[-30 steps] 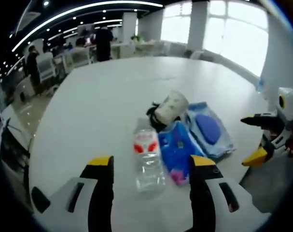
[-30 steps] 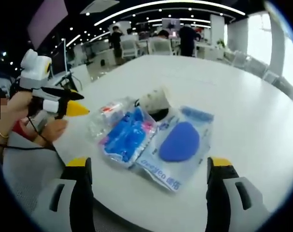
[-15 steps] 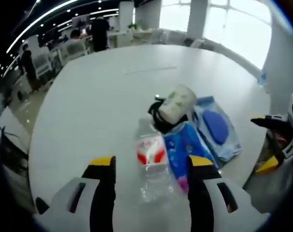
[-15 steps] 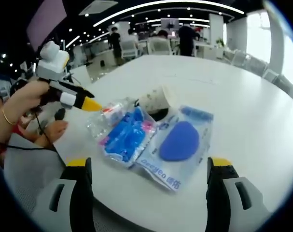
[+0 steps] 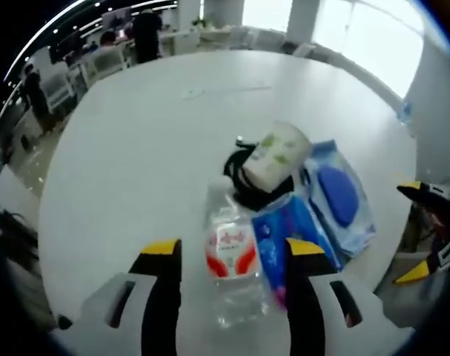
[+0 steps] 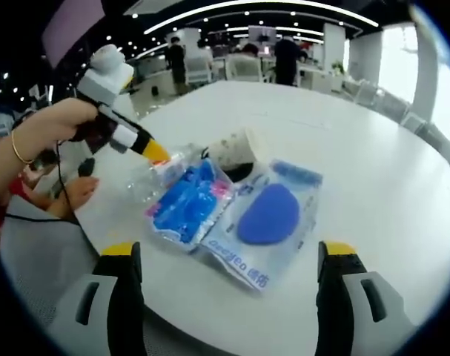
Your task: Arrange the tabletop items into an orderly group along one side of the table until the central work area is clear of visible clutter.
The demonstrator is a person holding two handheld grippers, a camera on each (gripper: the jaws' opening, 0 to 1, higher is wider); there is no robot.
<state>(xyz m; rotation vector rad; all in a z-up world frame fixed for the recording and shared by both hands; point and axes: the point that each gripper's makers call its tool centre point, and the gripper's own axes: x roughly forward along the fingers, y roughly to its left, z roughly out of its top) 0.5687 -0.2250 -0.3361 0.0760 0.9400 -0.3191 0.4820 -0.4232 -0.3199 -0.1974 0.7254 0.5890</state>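
The left gripper (image 5: 228, 256) is spread wide astride the water bottle (image 5: 232, 259), gripping nothing, apparently lined up to grasp it. The right gripper (image 6: 228, 259) gapes empty, the blue packets (image 6: 269, 222) ahead between its fingers

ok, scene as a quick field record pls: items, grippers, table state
bottle: clear water bottle lying flat, between left gripper jaws
cup: paper cup on its side, against a black item
packs: blue pouch, wipes pack, side by side
right gripper: open, off the items
table: white table, items clustered near one edge

Yellow-tipped black jaws on a white-bodied left gripper (image 6: 154, 150), a gold bangle (image 6: 17, 149) on the wrist
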